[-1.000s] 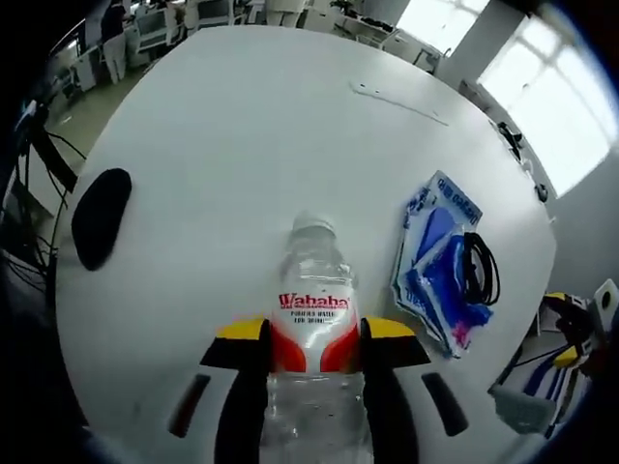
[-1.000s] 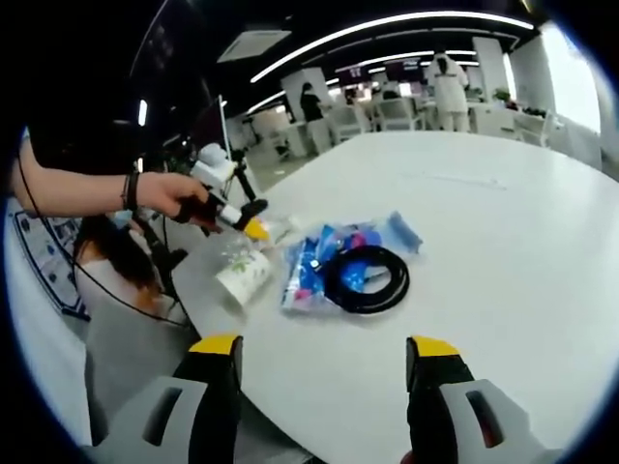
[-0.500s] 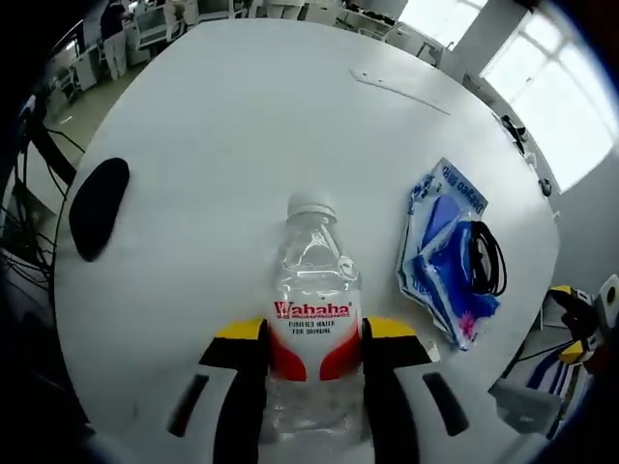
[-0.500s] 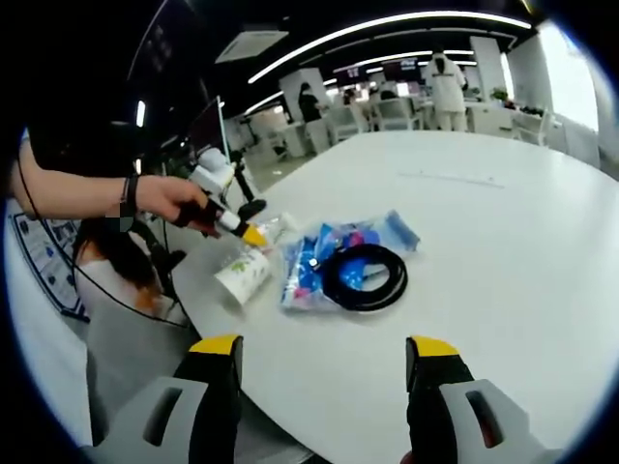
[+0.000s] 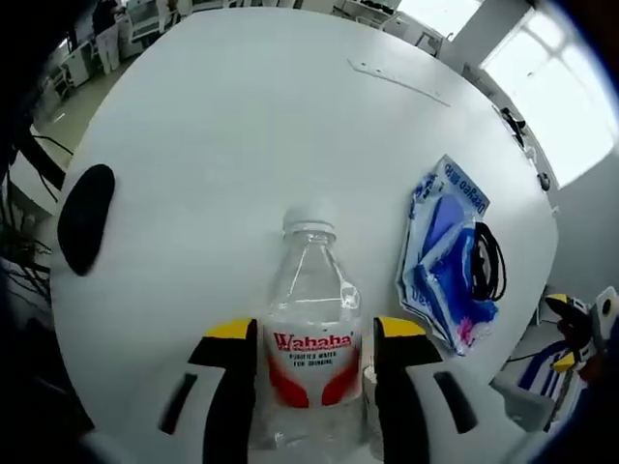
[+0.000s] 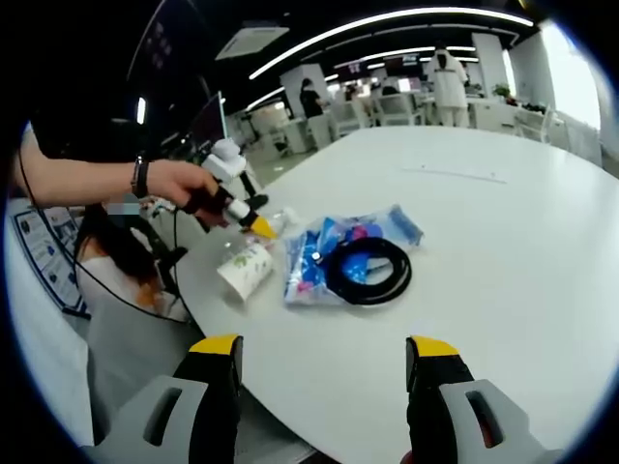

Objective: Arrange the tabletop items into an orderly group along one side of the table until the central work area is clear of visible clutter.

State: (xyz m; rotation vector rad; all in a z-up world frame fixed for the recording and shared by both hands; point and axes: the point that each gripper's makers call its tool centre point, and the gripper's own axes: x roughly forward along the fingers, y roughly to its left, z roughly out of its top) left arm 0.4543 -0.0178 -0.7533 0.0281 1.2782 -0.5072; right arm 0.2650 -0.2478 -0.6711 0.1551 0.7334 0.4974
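Between the left claw's (image 5: 311, 340) jaws stands a clear water bottle (image 5: 309, 338), upright near the table (image 5: 222, 126) edge, capped, its red label facing the camera. The jaws flank the label with slight gaps either side, so they look loosened rather than clamped. Thin plastic will likely dent under a hard squeeze and slide on smooth pads; a hold at the label band seems safest. Contents are hard to read; it looks nearly empty, so light and easy to tip. Right of it lies a blue packet (image 5: 445, 251) with a coiled black cable (image 5: 486, 263) on top. A dark pouch (image 5: 84, 215) sits far left. The right claw (image 6: 324, 362) hangs wide and empty.
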